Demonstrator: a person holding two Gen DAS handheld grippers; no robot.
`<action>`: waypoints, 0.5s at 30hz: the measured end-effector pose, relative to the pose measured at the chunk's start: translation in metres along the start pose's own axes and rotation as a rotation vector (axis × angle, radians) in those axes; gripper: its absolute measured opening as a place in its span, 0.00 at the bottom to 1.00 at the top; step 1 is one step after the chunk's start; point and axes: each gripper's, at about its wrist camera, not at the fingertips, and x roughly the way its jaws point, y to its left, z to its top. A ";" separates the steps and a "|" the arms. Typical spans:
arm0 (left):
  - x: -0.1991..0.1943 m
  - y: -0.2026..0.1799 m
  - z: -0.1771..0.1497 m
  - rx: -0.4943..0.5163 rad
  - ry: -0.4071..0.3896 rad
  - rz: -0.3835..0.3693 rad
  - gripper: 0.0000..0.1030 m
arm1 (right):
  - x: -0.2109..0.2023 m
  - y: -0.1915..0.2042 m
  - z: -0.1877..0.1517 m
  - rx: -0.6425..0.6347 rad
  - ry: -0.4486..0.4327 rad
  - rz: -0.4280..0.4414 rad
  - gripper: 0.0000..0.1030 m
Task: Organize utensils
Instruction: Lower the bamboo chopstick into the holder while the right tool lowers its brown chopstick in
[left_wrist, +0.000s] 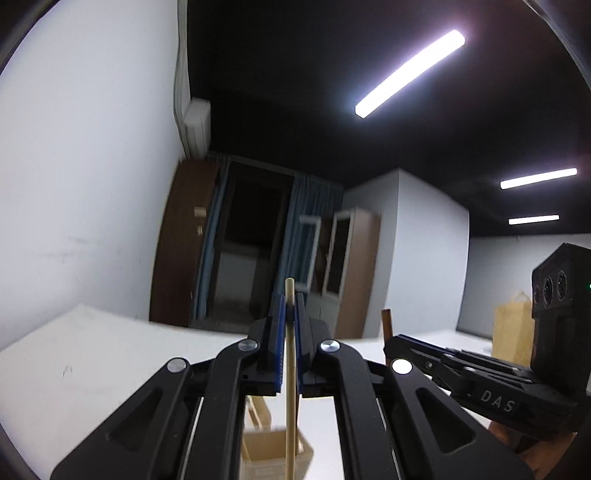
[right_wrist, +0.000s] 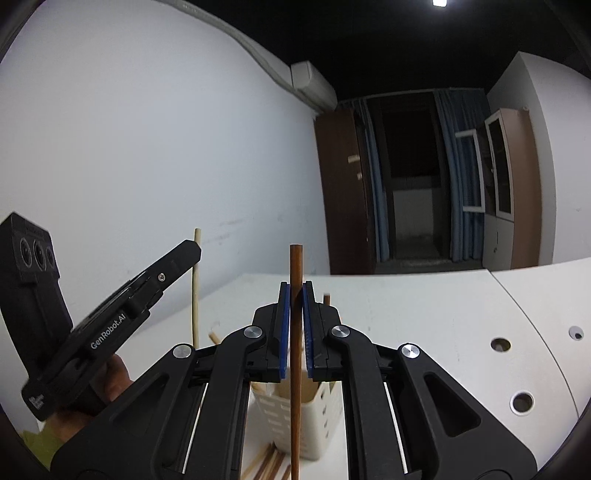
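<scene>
My left gripper (left_wrist: 290, 301) is shut on a pale wooden chopstick (left_wrist: 291, 406) held upright above a cream slotted utensil holder (left_wrist: 275, 452). My right gripper (right_wrist: 296, 291) is shut on a dark brown chopstick (right_wrist: 295, 369), also upright, over the same holder (right_wrist: 314, 413). The left gripper (right_wrist: 110, 321) with its pale chopstick (right_wrist: 195, 295) shows at the left of the right wrist view. The right gripper (left_wrist: 461, 369) shows at the right of the left wrist view, with the brown chopstick's tip (left_wrist: 387, 322) above it.
The holder stands on a white table (right_wrist: 424, 314) with round holes (right_wrist: 521, 402) at the right. Several loose chopsticks (right_wrist: 269, 463) lie on the table beside the holder. A brown paper bag (left_wrist: 511, 332) stands far right. A white wall is on the left.
</scene>
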 end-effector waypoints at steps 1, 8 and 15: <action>0.000 0.000 0.001 -0.004 -0.021 0.003 0.04 | 0.000 -0.001 0.003 0.004 -0.019 0.007 0.06; -0.004 0.000 0.006 -0.010 -0.200 0.037 0.04 | -0.001 -0.006 0.016 0.010 -0.132 0.065 0.06; 0.010 -0.004 -0.004 0.030 -0.261 0.080 0.04 | -0.001 -0.016 0.023 0.019 -0.221 0.072 0.06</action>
